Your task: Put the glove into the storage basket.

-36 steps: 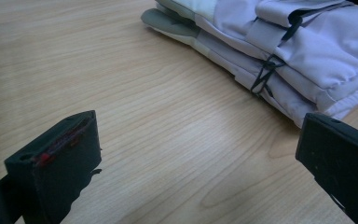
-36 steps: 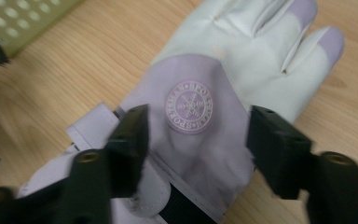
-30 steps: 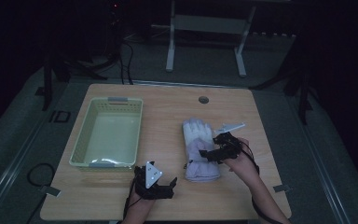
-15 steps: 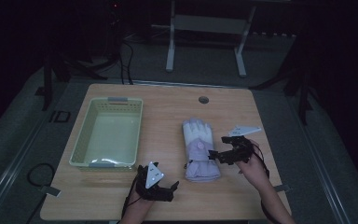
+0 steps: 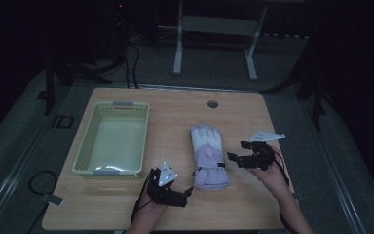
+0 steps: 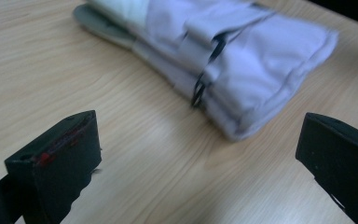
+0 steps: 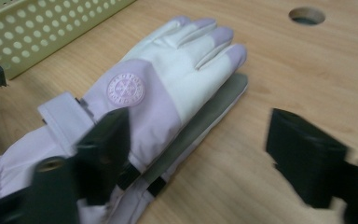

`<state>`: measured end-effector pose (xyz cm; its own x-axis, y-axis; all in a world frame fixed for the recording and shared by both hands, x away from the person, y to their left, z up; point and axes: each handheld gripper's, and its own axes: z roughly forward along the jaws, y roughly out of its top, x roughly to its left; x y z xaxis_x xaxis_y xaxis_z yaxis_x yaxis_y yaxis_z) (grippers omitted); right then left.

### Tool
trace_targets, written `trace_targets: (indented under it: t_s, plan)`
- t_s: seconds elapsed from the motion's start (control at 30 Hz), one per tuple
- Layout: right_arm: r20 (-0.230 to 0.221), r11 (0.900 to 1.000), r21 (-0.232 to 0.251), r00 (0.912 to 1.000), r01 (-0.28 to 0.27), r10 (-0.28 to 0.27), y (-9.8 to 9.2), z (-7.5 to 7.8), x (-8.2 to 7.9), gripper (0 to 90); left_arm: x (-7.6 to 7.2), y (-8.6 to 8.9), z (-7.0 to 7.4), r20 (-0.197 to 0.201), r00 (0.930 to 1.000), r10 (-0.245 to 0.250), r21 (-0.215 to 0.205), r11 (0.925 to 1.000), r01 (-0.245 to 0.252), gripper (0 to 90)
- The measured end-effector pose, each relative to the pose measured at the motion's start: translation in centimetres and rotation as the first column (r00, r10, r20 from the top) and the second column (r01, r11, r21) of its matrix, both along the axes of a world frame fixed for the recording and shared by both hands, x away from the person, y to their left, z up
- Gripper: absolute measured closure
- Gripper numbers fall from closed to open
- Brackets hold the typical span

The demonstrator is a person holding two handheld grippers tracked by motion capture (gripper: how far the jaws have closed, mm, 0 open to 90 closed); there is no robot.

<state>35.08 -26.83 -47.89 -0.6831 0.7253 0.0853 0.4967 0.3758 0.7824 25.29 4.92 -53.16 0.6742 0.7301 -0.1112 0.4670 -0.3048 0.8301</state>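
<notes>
in the high view, a pale lilac and white padded ski glove [image 5: 208, 157] is lying flat near the middle of the light wooden desk [image 5: 175, 112], its fingers pointing away from the person and its cuff toward the near edge. the left tongs [image 5: 187, 192] are hovering just beside the cuff's left corner, jaws spread and gripping nothing, a grey three-cornered plate sitting on top. the right tongs [image 5: 236, 150] are sitting just to the right of the glove's wrist part, released; their jaws have just been closing somewhat, with nothing between them. a pale green perforated plastic basket [image 5: 84, 151] is standing on the left part of the desk, well apart from the glove, and a small round hole [image 5: 213, 104] is showing in the desktop near the far edge. in the left gripper view, the two black jaws are standing wide apart over bare wood, and the cuff end of the glove [image 6: 242, 60] is lying just ahead of them, a dark strap crossing it, untouched. in the right gripper view, the jaws are spread, one overlapping the glove's [image 7: 168, 84] lilac wrist part with its round snowflake badge in the picture, the other over bare desk beside a grey layer under the fingers; whether either jaw is touching the fabric is unclear.
</notes>
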Motion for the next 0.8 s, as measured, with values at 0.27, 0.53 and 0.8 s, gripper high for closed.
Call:
trace_targets:
  t_s: [0.27,0.53,0.8]
  plan:
    - [0.054,1.000,-0.023,0.9985,0.008,-0.007,1.7,1.2,0.5,46.3,2.5,-2.8,4.0,0.044,0.9988,0.020,0.014,0.9997,-0.020,13.8]
    - [-0.013,1.000,-0.004,0.9999,0.011,-0.011,2.6,-1.0,0.9,46.1,3.9,-4.4,2.2,-0.093,0.9929,0.074,0.061,0.9958,-0.068,20.9]
    - [-0.177,0.999,0.040,0.9842,-0.006,0.013,2.5,-3.8,1.5,44.4,4.2,-4.9,-0.8,-0.234,0.9688,0.083,0.049,0.9961,-0.073,21.2]
